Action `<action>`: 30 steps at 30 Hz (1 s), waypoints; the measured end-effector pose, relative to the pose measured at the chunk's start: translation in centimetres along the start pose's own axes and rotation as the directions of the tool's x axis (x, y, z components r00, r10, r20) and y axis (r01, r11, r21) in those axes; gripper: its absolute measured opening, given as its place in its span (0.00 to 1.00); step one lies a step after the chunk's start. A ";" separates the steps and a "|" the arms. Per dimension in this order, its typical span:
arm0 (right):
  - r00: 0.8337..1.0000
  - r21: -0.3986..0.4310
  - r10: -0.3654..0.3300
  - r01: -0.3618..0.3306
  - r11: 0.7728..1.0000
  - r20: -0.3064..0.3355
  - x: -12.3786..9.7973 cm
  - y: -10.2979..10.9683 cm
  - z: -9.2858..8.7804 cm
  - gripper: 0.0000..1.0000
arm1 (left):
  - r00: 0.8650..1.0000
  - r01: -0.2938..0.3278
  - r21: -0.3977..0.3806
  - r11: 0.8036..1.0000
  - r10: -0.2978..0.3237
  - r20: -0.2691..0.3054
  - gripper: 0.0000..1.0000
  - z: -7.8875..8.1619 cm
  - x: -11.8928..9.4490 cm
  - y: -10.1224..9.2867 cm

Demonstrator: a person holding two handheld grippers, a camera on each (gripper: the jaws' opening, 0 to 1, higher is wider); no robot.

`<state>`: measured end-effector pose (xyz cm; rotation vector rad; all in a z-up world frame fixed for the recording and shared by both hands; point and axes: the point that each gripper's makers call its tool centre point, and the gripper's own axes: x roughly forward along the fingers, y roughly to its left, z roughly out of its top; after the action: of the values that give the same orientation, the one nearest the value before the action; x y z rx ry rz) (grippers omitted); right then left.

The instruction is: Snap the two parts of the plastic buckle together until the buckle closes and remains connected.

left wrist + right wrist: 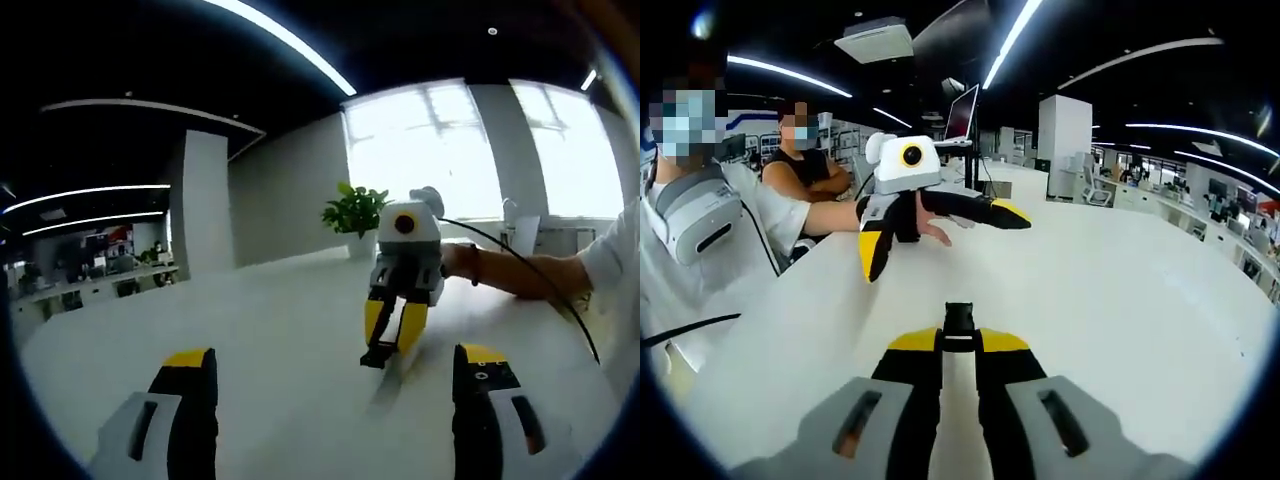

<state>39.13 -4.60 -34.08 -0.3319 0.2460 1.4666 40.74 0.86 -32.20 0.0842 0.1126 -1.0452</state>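
A small black buckle part [959,318] sticks out beyond the tips of my right gripper [959,340], whose yellow-tipped jaws are shut on it just above the white table [1120,300]. In the left gripper view the same black buckle part [377,354] hangs from the right gripper [390,342], which points down at the table [280,330]. My left gripper [335,358] is open, its jaws wide apart with nothing between them. From the right gripper view, the left gripper [948,247] hovers over the table at the far left, spread open and held by a hand [932,226].
A potted plant [355,210] stands at the table's far edge before bright windows. A black cable [530,272] trails from the right gripper past a person's arm [530,272]. Two people [805,170] sit along the table's left side, near a monitor [962,110].
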 end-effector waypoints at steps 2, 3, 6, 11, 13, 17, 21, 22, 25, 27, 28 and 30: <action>1.000 -0.006 0.002 -0.002 1.000 -0.009 0.1 0.1 -0.1 0.10 | 1.000 0.002 -0.019 1.000 -0.002 0.003 0.99 0.0 0.0 0.1; 1.000 -0.008 0.001 -0.001 1.000 -0.010 0.1 0.1 -0.2 0.10 | 1.000 0.003 -0.026 1.000 -0.003 0.004 0.98 0.0 -0.1 0.1; 1.000 -0.008 0.001 -0.001 1.000 -0.011 0.2 0.1 -0.2 0.10 | 1.000 -0.002 -0.040 0.999 0.003 0.007 0.98 0.0 -0.1 0.2; 1.000 -0.008 0.000 0.000 1.000 -0.010 0.1 0.0 -0.2 0.10 | 1.000 0.003 -0.043 0.999 -0.002 0.010 0.99 -0.1 -0.1 0.1; 1.000 -0.007 0.002 -0.002 1.000 -0.010 0.1 0.0 -0.3 0.10 | 1.000 0.002 -0.038 0.999 -0.002 0.007 0.99 -0.1 0.0 0.1; 1.000 -0.007 0.002 -0.002 1.000 -0.014 0.2 0.1 -0.4 0.10 | 1.000 0.005 -0.041 0.999 -0.004 0.010 0.99 -0.1 0.0 0.1; 1.000 -0.004 0.000 0.000 1.000 -0.016 0.3 0.1 -0.5 0.10 | 1.000 0.018 -0.051 0.999 -0.017 0.021 0.99 0.2 0.0 -0.2; 1.000 -0.002 0.001 -0.001 1.000 -0.016 0.3 0.0 -0.5 0.10 | 1.000 0.018 -0.051 0.999 -0.017 0.022 0.99 0.3 0.0 -0.2; 1.000 -0.003 0.005 -0.005 1.000 -0.017 0.6 0.0 -0.5 0.10 | 1.000 0.015 -0.034 0.999 -0.014 0.019 0.99 0.3 0.0 -0.3; 1.000 0.002 0.005 -0.005 1.000 -0.018 0.7 -0.2 -0.7 0.10 | 1.000 0.019 -0.028 0.999 -0.018 0.016 0.98 0.2 0.0 -0.3; 1.000 0.004 0.005 -0.005 1.000 -0.018 0.7 -0.2 -0.7 0.10 | 1.000 0.025 -0.025 0.999 -0.024 0.015 0.98 0.2 0.0 -0.4; 1.000 0.005 0.005 -0.005 1.000 -0.023 0.7 -0.2 -0.9 0.10 | 0.999 0.031 -0.024 0.999 -0.030 0.015 0.99 0.2 0.0 -0.6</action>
<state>39.47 -4.30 -35.11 -0.3444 0.2693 1.4674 40.24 0.49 -31.98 0.0528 0.1134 -1.0746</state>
